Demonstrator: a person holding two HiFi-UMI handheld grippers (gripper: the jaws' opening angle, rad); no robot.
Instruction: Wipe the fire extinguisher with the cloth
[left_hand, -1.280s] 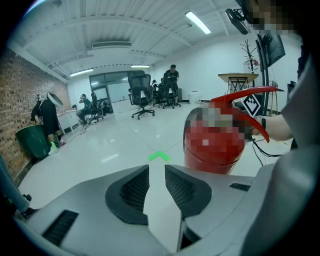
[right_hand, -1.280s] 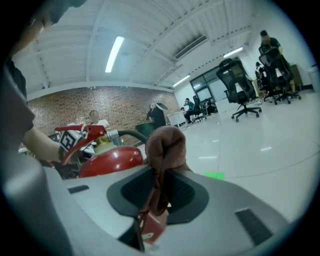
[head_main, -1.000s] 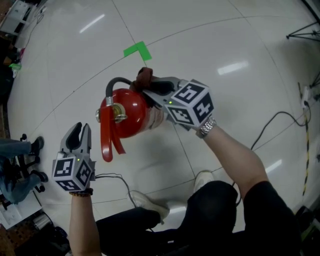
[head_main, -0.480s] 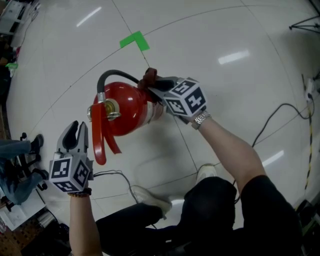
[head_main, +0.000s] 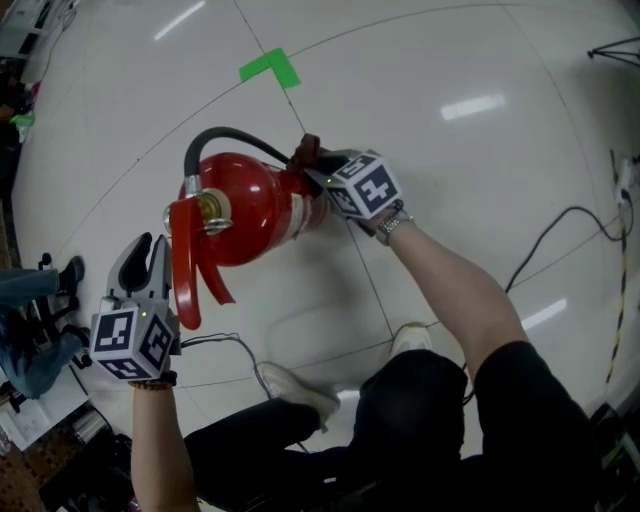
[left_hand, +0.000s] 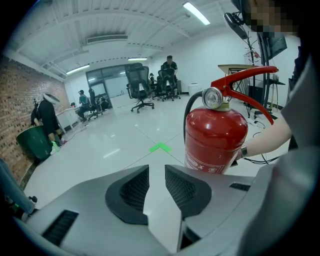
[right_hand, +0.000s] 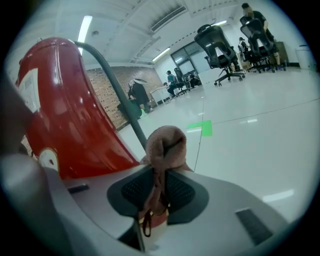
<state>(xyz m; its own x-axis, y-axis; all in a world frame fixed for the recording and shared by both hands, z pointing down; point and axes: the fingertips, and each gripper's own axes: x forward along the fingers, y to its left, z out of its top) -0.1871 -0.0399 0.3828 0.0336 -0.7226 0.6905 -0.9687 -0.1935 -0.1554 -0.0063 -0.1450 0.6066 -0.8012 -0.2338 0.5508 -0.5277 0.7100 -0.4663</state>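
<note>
Right gripper (head_main: 318, 165) is pinching the cloth (right_hand: 165, 145) beside the fire extinguisher (head_main: 245, 205); best keeping it pressed flat on the red shell. Left gripper (left_hand: 156, 187) is hanging empty, jaws slightly apart.

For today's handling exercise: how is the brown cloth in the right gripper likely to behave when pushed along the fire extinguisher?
Probably floppy: the cloth bunches into a soft fold above the right gripper, whose jaws pinch it. Likely light, since that small pinch carries it. It may slide easily over the glossy fire extinguisher.
</note>
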